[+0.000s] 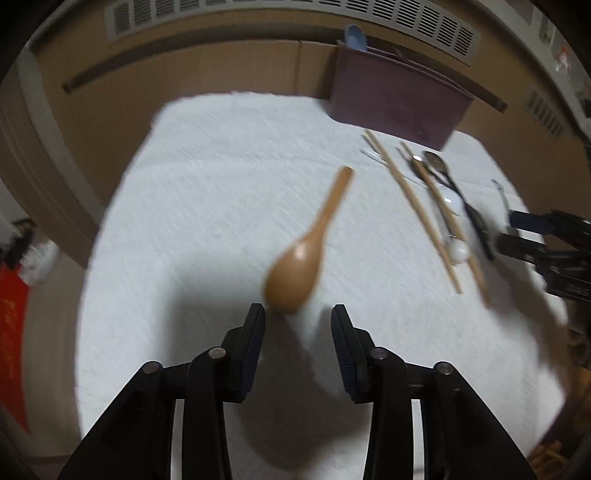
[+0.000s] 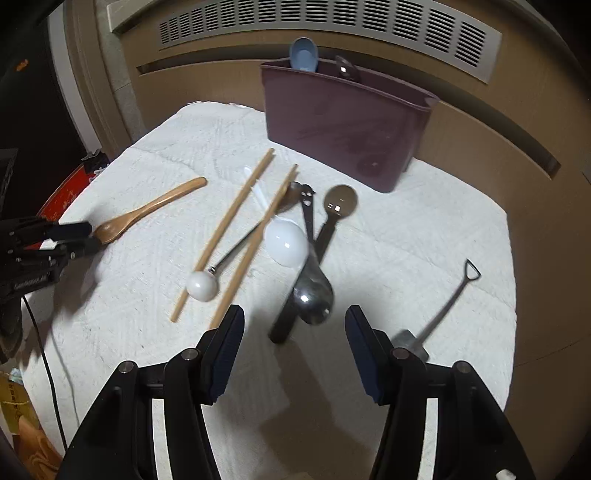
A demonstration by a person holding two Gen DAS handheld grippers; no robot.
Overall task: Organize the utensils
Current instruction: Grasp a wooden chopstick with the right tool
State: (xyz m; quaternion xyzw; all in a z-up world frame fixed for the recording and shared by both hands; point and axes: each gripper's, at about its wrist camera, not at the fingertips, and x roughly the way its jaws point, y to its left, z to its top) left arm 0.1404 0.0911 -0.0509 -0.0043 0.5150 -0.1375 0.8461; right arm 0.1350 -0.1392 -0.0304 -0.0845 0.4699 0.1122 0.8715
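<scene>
Flanking wooden spoon bowl, left gripper parted

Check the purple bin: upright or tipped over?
Upright. The purple bin stands on its base on the white cloth, rim on top, with a blue spoon and a dark utensil sticking up out of it.

A white textured cloth covers the table. Behind it runs a tan panelled wall topped by a long slotted vent grille. Lighting is dim, indoor.
</scene>
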